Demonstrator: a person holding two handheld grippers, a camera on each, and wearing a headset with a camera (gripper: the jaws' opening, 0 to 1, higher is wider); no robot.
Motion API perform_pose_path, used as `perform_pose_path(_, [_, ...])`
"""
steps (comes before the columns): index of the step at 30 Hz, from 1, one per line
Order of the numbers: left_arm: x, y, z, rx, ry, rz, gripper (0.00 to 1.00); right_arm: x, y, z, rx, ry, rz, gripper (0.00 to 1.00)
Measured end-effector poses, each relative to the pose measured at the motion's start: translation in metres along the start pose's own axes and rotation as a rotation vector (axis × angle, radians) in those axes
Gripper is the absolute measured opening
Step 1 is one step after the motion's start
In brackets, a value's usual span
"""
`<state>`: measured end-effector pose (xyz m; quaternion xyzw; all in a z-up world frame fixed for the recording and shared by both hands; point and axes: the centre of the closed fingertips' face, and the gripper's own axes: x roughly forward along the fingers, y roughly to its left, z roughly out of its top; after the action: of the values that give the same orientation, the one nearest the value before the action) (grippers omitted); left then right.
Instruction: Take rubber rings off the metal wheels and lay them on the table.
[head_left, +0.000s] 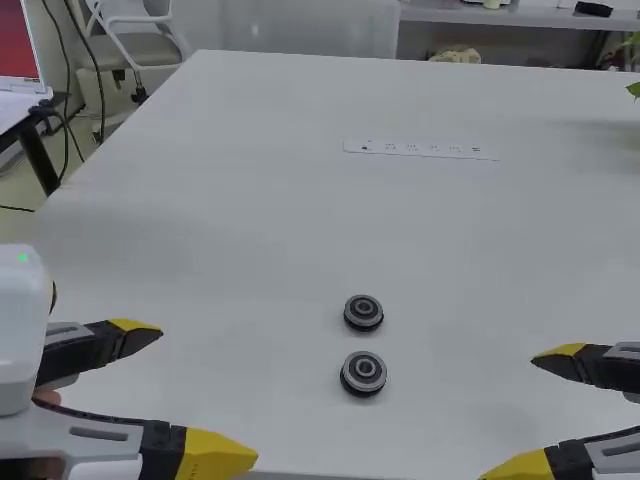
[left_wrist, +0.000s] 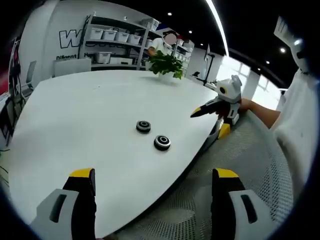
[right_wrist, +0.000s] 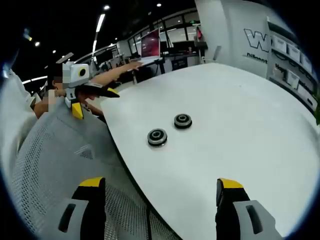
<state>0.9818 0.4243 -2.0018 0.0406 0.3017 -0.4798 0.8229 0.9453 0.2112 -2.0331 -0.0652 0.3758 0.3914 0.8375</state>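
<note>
Wheels (head_left: 363, 312): two, close together on table (head_left: 250, 180); left tongs (head_left: 207, 395), right tongs (head_left: 507, 417) spread.

Two metal wheels lie flat on the white table (head_left: 300, 200), close to its near edge and roughly midway between left and right. The near wheel (head_left: 363, 373) and the far wheel (head_left: 363, 312) sit one behind the other, close together but apart. Each is a small round disc with a silvery face and a dark hub at its centre. A black rubber ring (head_left: 363, 391) wraps each rim, and both rings are still on their wheels.
</note>
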Motion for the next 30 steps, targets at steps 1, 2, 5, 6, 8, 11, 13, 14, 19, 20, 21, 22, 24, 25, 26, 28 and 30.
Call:
perform_pose_path(1, [0.000, 0.000, 0.000, -0.001, -0.001, -0.002, 0.95, 0.000, 0.000, 0.000, 0.000, 0.002, 0.000, 0.91])
perform_pose_path(2, [0.000, -0.001, 0.001, -0.003, -0.004, -0.005, 0.95, 0.000, 0.000, -0.001, 0.000, 0.003, 0.000, 0.91])
perform_pose_path(5, [0.000, -0.001, 0.002, 0.001, -0.010, -0.004, 0.96, 0.000, 0.000, -0.001, 0.000, 0.007, 0.001, 0.91])
perform_pose_path(6, [0.000, -0.001, 0.002, 0.003, -0.007, -0.003, 0.96, 0.000, 0.000, -0.001, -0.001, 0.008, 0.001, 0.91])
perform_pose_path(8, [0.001, -0.002, 0.001, 0.004, -0.001, -0.007, 0.96, 0.000, 0.001, -0.001, 0.000, 0.007, 0.002, 0.91])
perform_pose_path(11, [0.001, -0.002, 0.000, -0.014, -0.003, -0.016, 0.96, 0.000, 0.001, -0.001, 0.002, 0.005, 0.003, 0.90])
perform_pose_path(13, [0.001, -0.002, 0.001, -0.018, -0.009, -0.014, 0.97, 0.000, 0.001, -0.002, -0.002, 0.011, 0.003, 0.91])
perform_pose_path(14, [0.001, -0.001, 0.001, -0.019, -0.010, -0.013, 0.97, 0.000, 0.001, -0.002, -0.004, 0.012, 0.002, 0.91])
perform_pose_path(19, [0.002, -0.002, 0.001, -0.020, -0.010, -0.018, 0.97, 0.001, 0.001, -0.002, -0.008, 0.017, 0.003, 0.91])
perform_pose_path(20, [0.002, -0.002, 0.002, -0.019, -0.012, -0.020, 0.98, 0.001, 0.001, -0.002, -0.010, 0.018, 0.005, 0.91])
perform_pose_path(21, [0.002, -0.003, 0.002, -0.016, -0.013, -0.023, 0.98, 0.001, 0.002, -0.001, -0.011, 0.017, 0.008, 0.90])
perform_pose_path(22, [0.003, -0.003, 0.002, -0.012, -0.008, -0.025, 0.98, 0.001, 0.002, -0.001, -0.010, 0.014, 0.011, 0.90])
perform_pose_path(24, [0.003, -0.004, 0.006, 0.021, -0.018, -0.029, 0.99, 0.001, 0.002, 0.001, -0.003, 0.004, 0.015, 0.90])
perform_pose_path(25, [0.003, -0.005, 0.010, 0.026, -0.038, -0.034, 0.99, 0.001, 0.002, 0.002, 0.000, 0.000, 0.016, 0.90])
perform_pose_path(26, [0.002, -0.006, 0.014, 0.018, -0.061, -0.043, 0.99, 0.000, 0.002, 0.003, 0.005, -0.007, 0.016, 0.90])
perform_pose_path(28, [0.001, -0.006, 0.015, 0.002, -0.071, -0.051, 0.99, 0.000, 0.001, 0.005, 0.013, -0.019, 0.016, 0.90])
perform_pose_path(30, [0.001, -0.005, 0.015, -0.005, -0.071, -0.052, 0.99, -0.002, 0.000, 0.008, 0.027, -0.035, 0.016, 0.90])
